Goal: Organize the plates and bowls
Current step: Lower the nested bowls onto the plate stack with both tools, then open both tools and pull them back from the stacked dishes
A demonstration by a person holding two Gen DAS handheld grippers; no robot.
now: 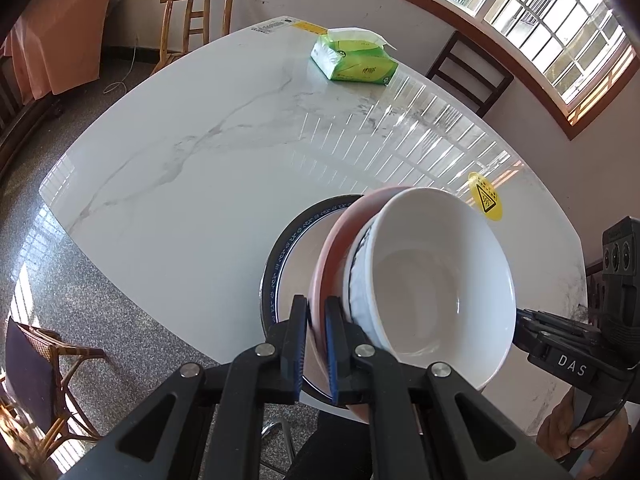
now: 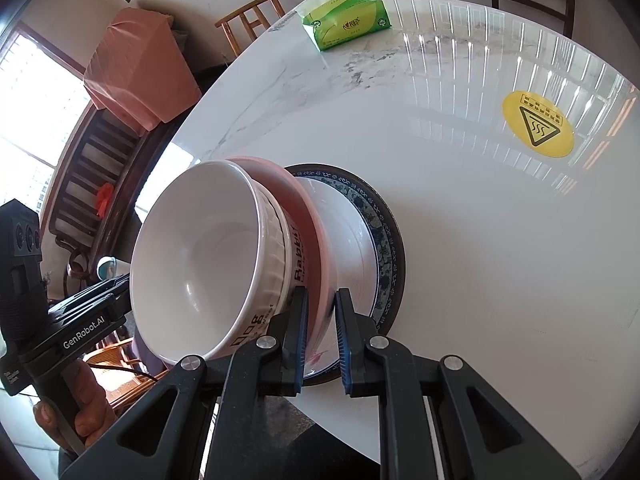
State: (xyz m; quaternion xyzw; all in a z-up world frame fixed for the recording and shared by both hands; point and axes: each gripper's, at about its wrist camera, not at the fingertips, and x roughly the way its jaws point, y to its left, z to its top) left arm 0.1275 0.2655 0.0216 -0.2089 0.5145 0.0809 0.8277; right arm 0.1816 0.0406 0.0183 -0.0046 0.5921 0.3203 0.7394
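Note:
A pink plate (image 1: 332, 256) carries a white bowl (image 1: 436, 280) and hangs just above a blue-rimmed white plate (image 1: 280, 264) that lies on the marble table (image 1: 200, 160). My left gripper (image 1: 316, 316) is shut on the pink plate's rim on one side. My right gripper (image 2: 320, 312) is shut on the pink plate's (image 2: 296, 200) rim on the other side. In the right wrist view the bowl (image 2: 208, 256) shows black lettering, and the blue-rimmed plate (image 2: 372, 232) lies under the pink one. Each gripper shows in the other's view, at the frame edge.
A green tissue pack (image 1: 354, 60) lies at the table's far end. A yellow round warning sticker (image 2: 538, 124) is on the tabletop. Wooden chairs (image 1: 196, 24) stand around the table. The table's near edge is right under the plates.

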